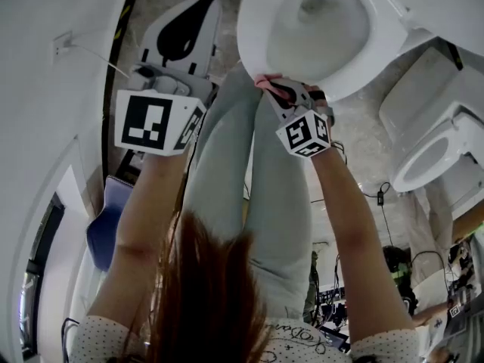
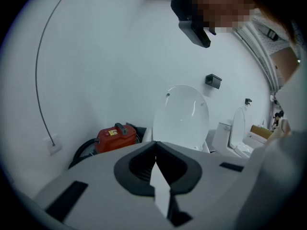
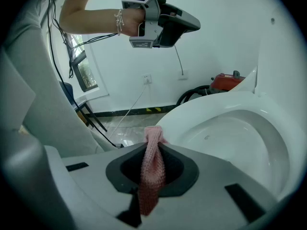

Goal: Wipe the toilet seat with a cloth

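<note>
A white toilet stands before me with its lid (image 2: 183,116) raised and its seat rim (image 1: 253,48) facing me. My right gripper (image 1: 277,89) is shut on a pink knitted cloth (image 1: 266,81), whose tip rests at the near edge of the seat. Seen from the right gripper, the cloth (image 3: 152,164) runs up between the jaws to the seat rim (image 3: 192,114), with the bowl (image 3: 240,138) beyond. My left gripper (image 1: 198,10) hangs to the left of the toilet, off the seat, its jaws (image 2: 154,150) shut with nothing in them.
A second toilet (image 1: 431,157) stands at the right. A red machine (image 2: 115,135) with a black hose sits by the wall, near a wall socket (image 2: 54,145) and its cable. The person's grey-trousered legs (image 1: 227,172) stand against the bowl. A blue chair (image 1: 106,229) is at the left.
</note>
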